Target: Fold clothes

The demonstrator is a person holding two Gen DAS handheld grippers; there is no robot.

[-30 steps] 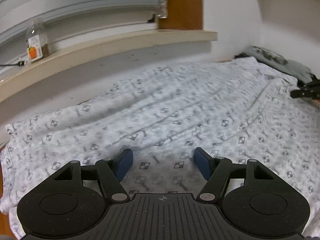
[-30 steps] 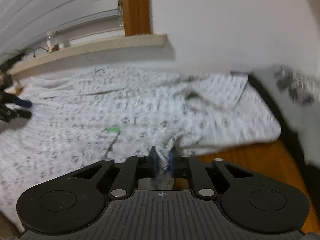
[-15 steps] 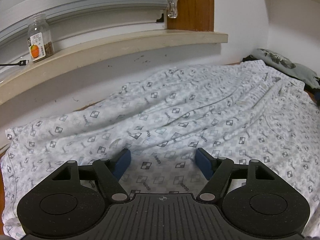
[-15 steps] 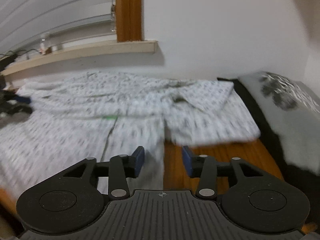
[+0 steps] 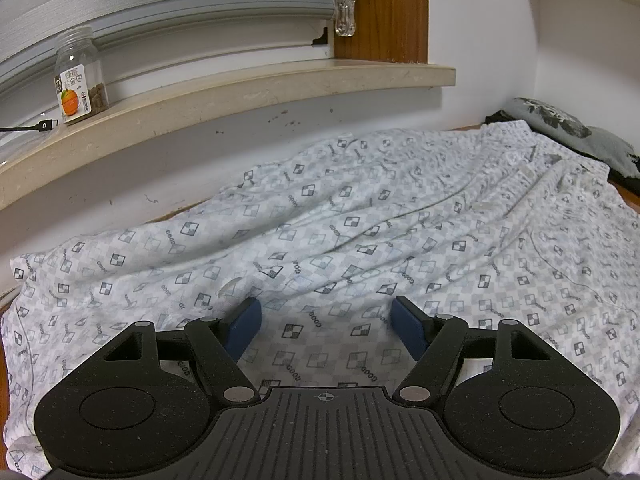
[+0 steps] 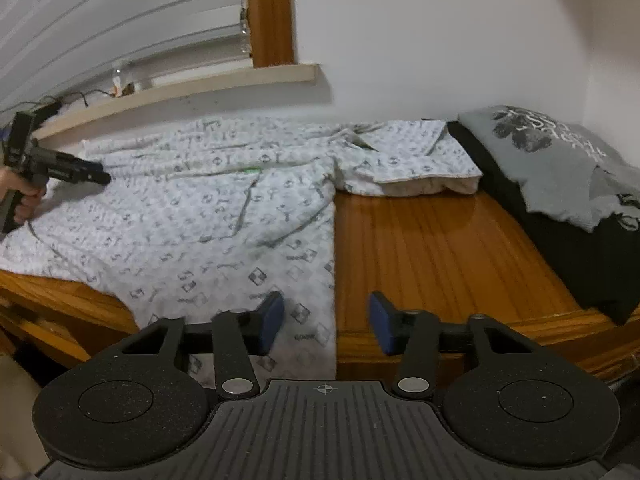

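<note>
A patterned shirt [image 6: 208, 216] lies spread lengthwise along the wooden surface [image 6: 432, 248] — collar toward the pillow [image 6: 552, 160] — both left gripper [image 5: 326, 326] and right gripper [image 6: 324, 320] spread apart, empty.

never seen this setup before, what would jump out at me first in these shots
The patterned white shirt spread flat over the orange wooden table, filling its left part. Next, both grippers, left and right, with blue-padded jaws wide open over the cloth. At far right lies a grey and black garment pile.
</note>
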